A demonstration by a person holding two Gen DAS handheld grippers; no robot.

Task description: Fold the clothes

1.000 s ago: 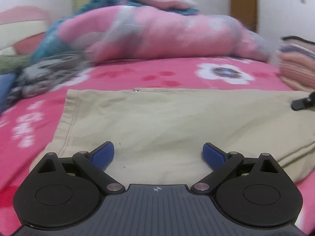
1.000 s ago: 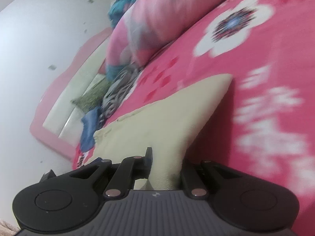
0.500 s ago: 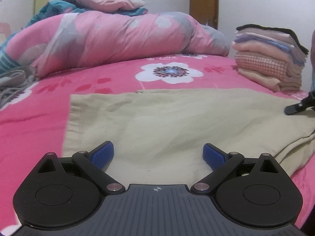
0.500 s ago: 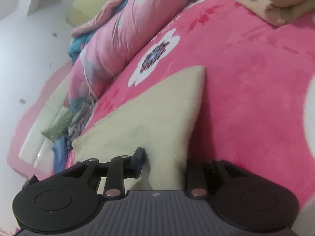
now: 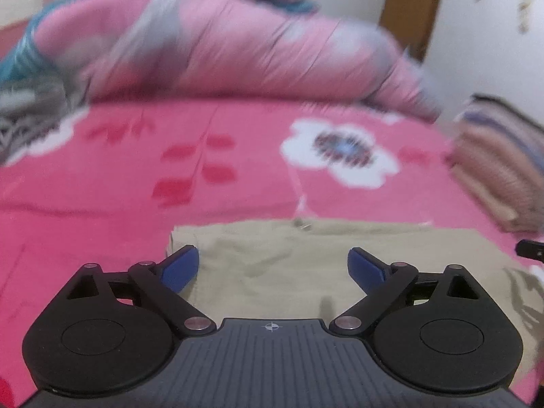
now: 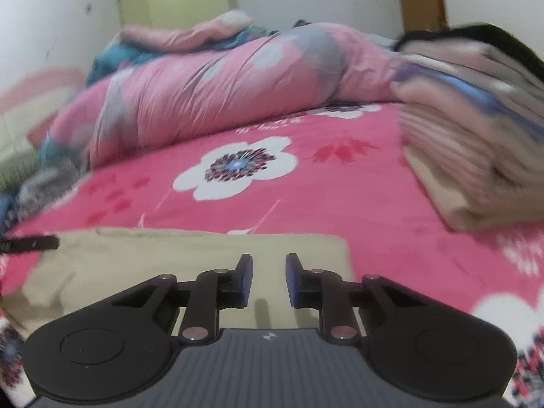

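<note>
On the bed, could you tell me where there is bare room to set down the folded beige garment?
Bare pink bedspread lies between the beige garment and the rolled pink quilt, around the white flower print. More lies left of the garment in the left wrist view. It is crowded right, by the stack of folded clothes, and far left, by loose clothes.

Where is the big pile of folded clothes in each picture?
Left wrist view: the stack of folded pink and striped clothes sits at the far right edge, on the pink flowered bedspread.
Right wrist view: the same stack fills the upper right, large and blurred.
Shared landmark: the white flower with a dark centre printed on the bedspread, just left of the stack in both views.
</note>
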